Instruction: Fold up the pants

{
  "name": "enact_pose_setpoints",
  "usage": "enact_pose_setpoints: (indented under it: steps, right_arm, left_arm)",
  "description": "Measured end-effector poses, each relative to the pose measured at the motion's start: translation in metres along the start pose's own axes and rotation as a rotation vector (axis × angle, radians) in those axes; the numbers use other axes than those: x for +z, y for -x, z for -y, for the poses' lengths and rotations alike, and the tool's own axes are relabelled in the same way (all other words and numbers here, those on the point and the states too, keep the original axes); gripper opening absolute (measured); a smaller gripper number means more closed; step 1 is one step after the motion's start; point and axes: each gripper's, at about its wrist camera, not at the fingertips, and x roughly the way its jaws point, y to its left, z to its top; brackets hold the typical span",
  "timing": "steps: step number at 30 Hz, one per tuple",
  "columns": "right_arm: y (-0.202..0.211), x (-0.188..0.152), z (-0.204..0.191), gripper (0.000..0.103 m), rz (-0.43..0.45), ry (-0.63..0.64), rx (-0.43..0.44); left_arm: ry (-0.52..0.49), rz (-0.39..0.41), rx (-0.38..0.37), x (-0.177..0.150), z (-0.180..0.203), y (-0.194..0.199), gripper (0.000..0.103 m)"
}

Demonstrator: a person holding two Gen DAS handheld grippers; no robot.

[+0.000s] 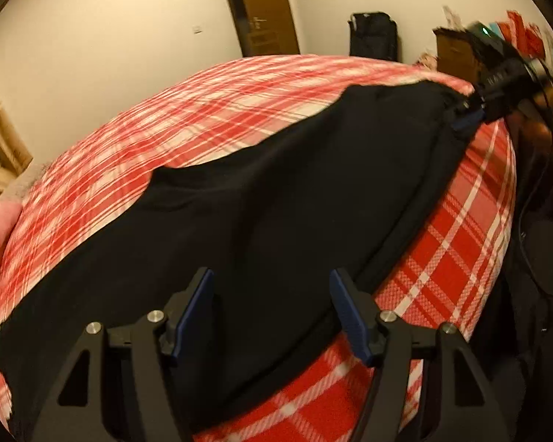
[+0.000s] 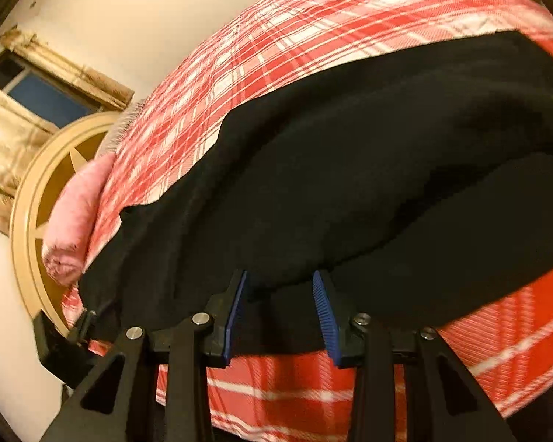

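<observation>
Black pants (image 1: 276, 199) lie spread across a bed with a red and white plaid cover (image 1: 188, 110). My left gripper (image 1: 271, 283) is open, its blue pads on either side of the pants near their near hem edge. The right gripper (image 1: 468, 110) shows at the far right of the left wrist view, at the pants' other end. In the right wrist view the pants (image 2: 350, 184) lie doubled, one layer over another. My right gripper (image 2: 280, 280) is open with the folded edge of the pants between its pads. The left gripper (image 2: 84, 316) shows at lower left.
A pink pillow (image 2: 77, 221) lies at the bed's head by a tan round headboard (image 2: 33, 199). A curtained window (image 2: 37, 92) is in the wall. A wooden door (image 1: 265, 7), a black bag (image 1: 372, 35) and a cardboard box (image 1: 453, 55) stand beyond the bed.
</observation>
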Motion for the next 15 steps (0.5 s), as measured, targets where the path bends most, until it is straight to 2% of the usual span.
enact_pose_setpoints:
  steps: [2,4,5,7,9,11,13,15]
  right_arm:
    - [-0.002,0.001,-0.004,0.038,0.027,-0.001,-0.008]
    - [-0.003,0.002,-0.009,0.010,0.050,0.011,-0.024]
    - [-0.004,0.003,-0.010,0.004,0.054,0.019,-0.033]
    - [-0.001,0.002,-0.014,0.003,0.066,0.030,-0.023]
    - [0.010,-0.001,-0.025,0.003,0.094,0.078,-0.025]
    - [0.023,-0.004,-0.032,0.002,0.110,0.108,-0.025]
    - [0.039,-0.007,-0.039,0.002,0.121,0.131,-0.020]
    - [0.047,-0.011,-0.040,0.002,0.123,0.142,-0.027]
  left_arm:
    - [-0.010,-0.010,-0.013,0.003,0.004,-0.007,0.069]
    - [-0.016,-0.016,-0.033,0.004,0.006,-0.013,0.069]
    - [-0.005,-0.010,-0.048,0.004,0.007,-0.015,0.069]
    - [0.010,-0.014,-0.073,0.005,0.004,-0.016,0.068]
    - [0.029,-0.010,-0.119,0.005,0.002,-0.014,0.055]
    - [0.043,-0.003,-0.149,0.005,0.004,-0.010,0.026]
    - [0.072,-0.009,-0.176,0.005,0.001,-0.007,0.015]
    - [0.104,-0.003,-0.202,0.005,-0.003,-0.002,0.015]
